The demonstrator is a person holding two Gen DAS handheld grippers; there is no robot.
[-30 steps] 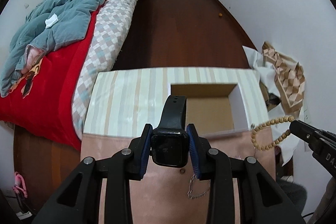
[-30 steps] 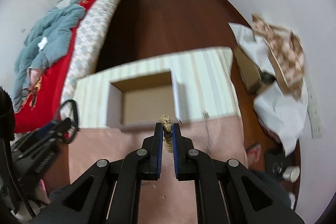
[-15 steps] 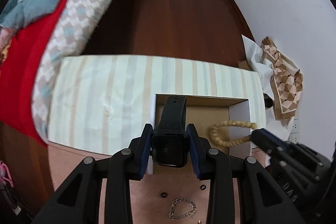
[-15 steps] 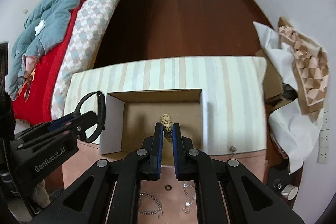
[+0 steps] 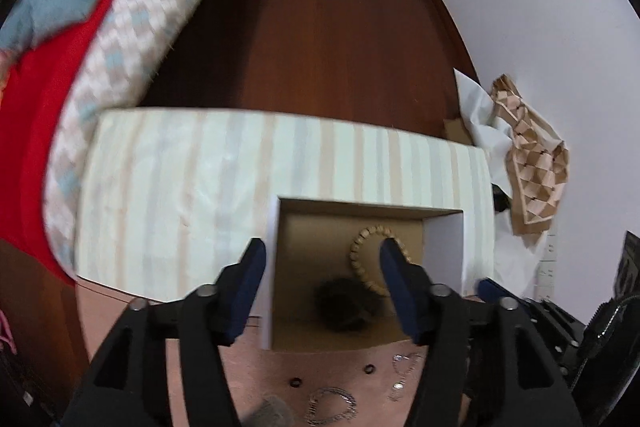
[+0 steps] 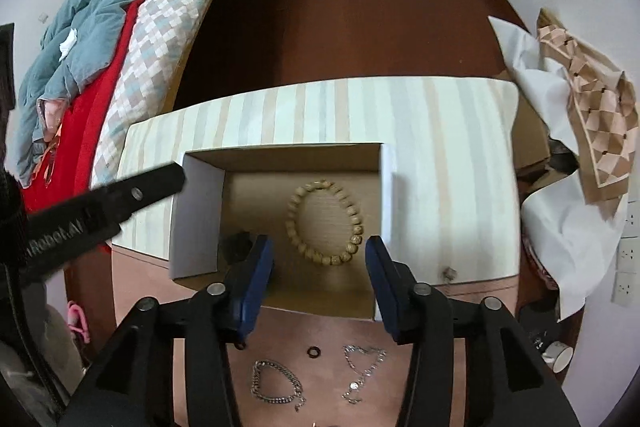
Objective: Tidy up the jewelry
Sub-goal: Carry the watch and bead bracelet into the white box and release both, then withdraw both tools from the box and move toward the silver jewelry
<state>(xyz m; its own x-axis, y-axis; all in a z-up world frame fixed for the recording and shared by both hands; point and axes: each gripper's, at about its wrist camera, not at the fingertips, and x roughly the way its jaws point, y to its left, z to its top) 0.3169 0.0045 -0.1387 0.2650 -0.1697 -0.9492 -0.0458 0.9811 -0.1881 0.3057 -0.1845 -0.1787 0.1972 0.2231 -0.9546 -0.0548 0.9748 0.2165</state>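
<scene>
Both the left hand-held gripper point(image 5: 322, 261) and right hand-held gripper point(image 6: 319, 257) are wide open and empty above the box point(image 6: 196, 227), which contains the bead bracelet point(image 6: 325, 222) and watch point(image 5: 346, 303).

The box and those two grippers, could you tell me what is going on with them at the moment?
A person is sorting jewelry into the box with a gripper in each hand. The bead bracelet and a dark, blurred watch lie inside it. The left gripper and right gripper both hover over the box with jaws open and empty. Two chains and a small ring lie outside on the pink cloth, not yet put away.
</scene>
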